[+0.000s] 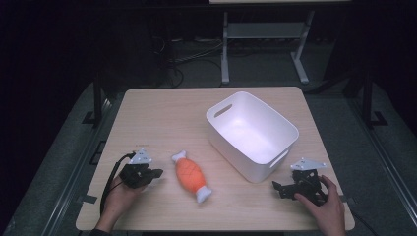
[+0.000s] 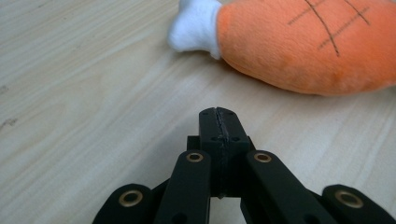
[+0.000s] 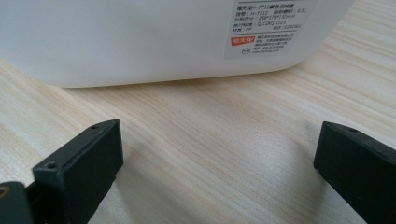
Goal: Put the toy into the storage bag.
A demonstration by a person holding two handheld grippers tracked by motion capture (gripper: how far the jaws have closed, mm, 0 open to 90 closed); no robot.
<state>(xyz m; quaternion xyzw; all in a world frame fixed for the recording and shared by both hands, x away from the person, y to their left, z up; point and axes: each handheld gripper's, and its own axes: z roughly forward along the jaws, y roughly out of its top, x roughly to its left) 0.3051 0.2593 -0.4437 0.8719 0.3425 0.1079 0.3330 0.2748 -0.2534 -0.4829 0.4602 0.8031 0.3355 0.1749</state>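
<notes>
Left tongs (image 1: 156, 173): pressed together, nothing between them, low on the pale wooden worktop (image 1: 162, 118), tips aimed at the toy.
Orange plush fish toy with white ends (image 1: 191, 176): lying flat, just beside the left tongs, untouched.
Right tongs (image 1: 278, 187): spread wide, empty, facing the tub's near wall.
White plastic tub with cut-out handles (image 1: 290, 129): standing right of the fish.

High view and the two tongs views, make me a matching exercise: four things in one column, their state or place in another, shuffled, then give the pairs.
1. left tongs
2. right tongs
3. plush fish
4. white bin

A. empty, on the table's right half
B. jaws wide apart
C. lying flat between the two hands
D. jaws pressed together, holding nothing

Pairs: 1-D, 2-B, 3-C, 4-A
</notes>
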